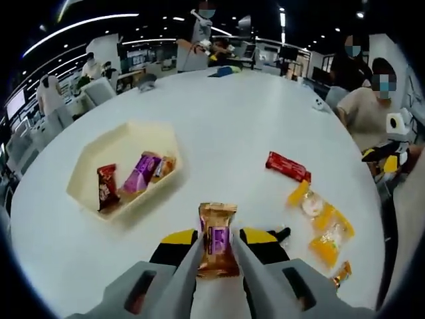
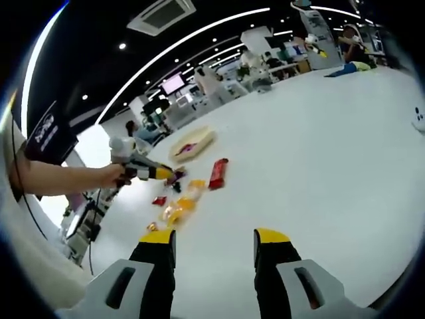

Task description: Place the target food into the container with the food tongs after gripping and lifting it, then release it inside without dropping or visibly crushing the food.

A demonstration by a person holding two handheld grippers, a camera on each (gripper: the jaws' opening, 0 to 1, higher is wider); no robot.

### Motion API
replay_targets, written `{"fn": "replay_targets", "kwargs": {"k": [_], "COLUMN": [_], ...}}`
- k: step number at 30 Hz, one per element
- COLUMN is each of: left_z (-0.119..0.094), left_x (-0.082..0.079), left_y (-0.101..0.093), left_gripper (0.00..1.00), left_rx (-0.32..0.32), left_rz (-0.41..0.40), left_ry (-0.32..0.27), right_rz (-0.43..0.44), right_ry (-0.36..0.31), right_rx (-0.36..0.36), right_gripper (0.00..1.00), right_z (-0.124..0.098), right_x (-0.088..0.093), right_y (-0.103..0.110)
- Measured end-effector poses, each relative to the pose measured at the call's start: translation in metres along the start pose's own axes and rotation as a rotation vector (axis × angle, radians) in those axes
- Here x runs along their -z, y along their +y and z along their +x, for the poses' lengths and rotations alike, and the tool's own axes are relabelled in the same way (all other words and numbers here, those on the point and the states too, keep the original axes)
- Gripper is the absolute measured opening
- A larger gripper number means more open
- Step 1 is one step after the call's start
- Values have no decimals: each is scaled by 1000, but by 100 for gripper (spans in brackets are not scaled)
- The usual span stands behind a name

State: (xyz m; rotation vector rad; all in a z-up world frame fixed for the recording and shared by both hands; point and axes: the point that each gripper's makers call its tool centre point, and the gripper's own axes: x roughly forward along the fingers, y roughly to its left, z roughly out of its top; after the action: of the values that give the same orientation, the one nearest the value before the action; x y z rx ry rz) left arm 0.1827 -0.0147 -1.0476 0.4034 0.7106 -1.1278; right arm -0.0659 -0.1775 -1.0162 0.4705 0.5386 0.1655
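White worktop (image 1: 252,119) is spreading ahead while my left gripper (image 1: 217,256) is clenching its fingers on a gold-wrapped snack (image 1: 217,239), lifted clear. Next I'm carrying it leftward over the cream tray (image 1: 99,156); my right gripper (image 2: 215,249) is hanging released.

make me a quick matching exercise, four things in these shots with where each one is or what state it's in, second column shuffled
Column one:
1. brown-and-purple snack packet
2. cream tray
3. red wrapper
4. right gripper

Column two:
A. open, with nothing between its jaws
B. lying alone on the white table
C. clamped in the left gripper
D. holding three wrapped snacks

Pairs: 1-C, 2-D, 3-B, 4-A
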Motion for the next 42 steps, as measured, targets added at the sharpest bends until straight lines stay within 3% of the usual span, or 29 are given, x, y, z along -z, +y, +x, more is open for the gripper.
{"fn": "replay_targets", "kwargs": {"k": [8,17,29,42], "left_z": [1,-5,-27,-32], "left_x": [-1,-5,-30,-50], "left_y": [3,0,24,51], "left_gripper": [18,16,16,17], "left_rx": [0,-1,-50,-106], "left_rz": [-26,15,0,-31], "left_ry": [5,16,-45,-89], "right_rz": [7,2,-4,-4], "right_ry": [4,8,9,-14], "right_rx": [4,-4,-27,-15], "right_gripper": [47,46,46,45], "right_z": [2,5,11,8], "right_x": [0,-1,-3,-6], "right_y": [-3,-3,0,-4]}}
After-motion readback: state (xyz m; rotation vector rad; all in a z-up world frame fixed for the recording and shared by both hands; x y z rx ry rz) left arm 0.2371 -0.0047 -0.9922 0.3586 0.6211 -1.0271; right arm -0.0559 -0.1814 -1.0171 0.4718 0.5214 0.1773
